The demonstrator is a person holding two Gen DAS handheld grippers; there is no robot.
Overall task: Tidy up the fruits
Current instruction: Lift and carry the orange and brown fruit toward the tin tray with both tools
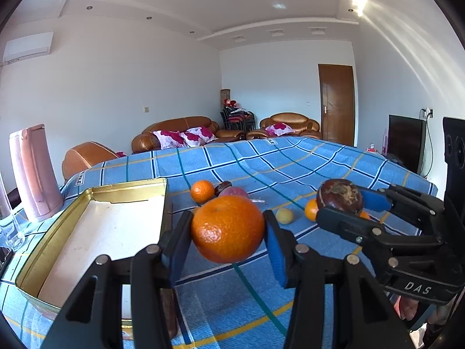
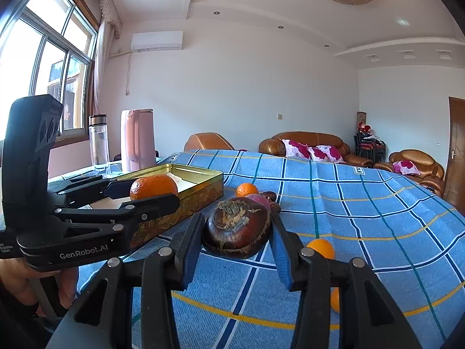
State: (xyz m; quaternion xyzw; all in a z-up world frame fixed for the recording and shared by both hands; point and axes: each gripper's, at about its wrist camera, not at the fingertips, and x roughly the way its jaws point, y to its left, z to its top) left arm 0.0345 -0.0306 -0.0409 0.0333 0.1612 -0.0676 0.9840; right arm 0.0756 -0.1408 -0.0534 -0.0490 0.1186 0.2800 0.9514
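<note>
The left hand-held gripper (image 1: pixel 228 232) is clamped on a large orange (image 1: pixel 227 229), lifted above the blue checked cloth (image 1: pixel 290 163) on the worktop, just right of the open gold tin (image 1: pixel 96 232). The right hand-held gripper (image 2: pixel 236 234) grips a dark brown fruit (image 2: pixel 236 228), also lifted. A smaller orange (image 1: pixel 202 191), a pink fruit (image 1: pixel 234 192) and a small yellow fruit (image 1: pixel 284 215) lie on the cloth beyond.

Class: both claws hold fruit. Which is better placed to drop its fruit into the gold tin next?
Left. The left claw, gripping the orange, sits beside the tin; the right claw is farther away.
</note>
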